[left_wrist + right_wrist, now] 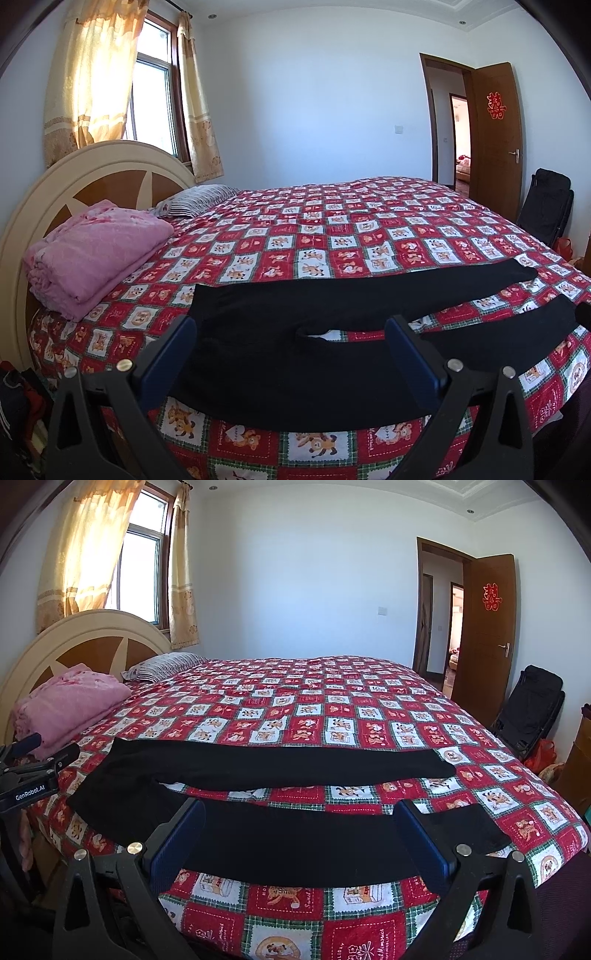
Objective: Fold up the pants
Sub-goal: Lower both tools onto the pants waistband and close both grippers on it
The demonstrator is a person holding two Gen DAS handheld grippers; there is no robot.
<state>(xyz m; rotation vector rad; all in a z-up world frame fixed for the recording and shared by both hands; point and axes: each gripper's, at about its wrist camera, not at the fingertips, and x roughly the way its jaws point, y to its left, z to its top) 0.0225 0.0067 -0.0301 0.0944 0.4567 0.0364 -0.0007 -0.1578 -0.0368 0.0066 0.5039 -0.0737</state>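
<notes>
Black pants (pixel 280 354) lie spread flat near the front edge of the bed, waist to the left, two legs running right with a gap between them. They also show in the right wrist view (pixel 280 768). My left gripper (pixel 291 332) is open and empty, held over the waist and crotch part. My right gripper (pixel 299 819) is open and empty, held over the near leg (pixel 303 845). The left gripper's body shows at the left edge of the right wrist view (pixel 29 775).
The bed has a red patchwork bedspread (pixel 332 229). A folded pink blanket (pixel 92 251) and a striped pillow (pixel 199 199) lie by the headboard (pixel 92 170). A black folded chair (pixel 528 709) and an open door (pixel 484 627) stand at the right.
</notes>
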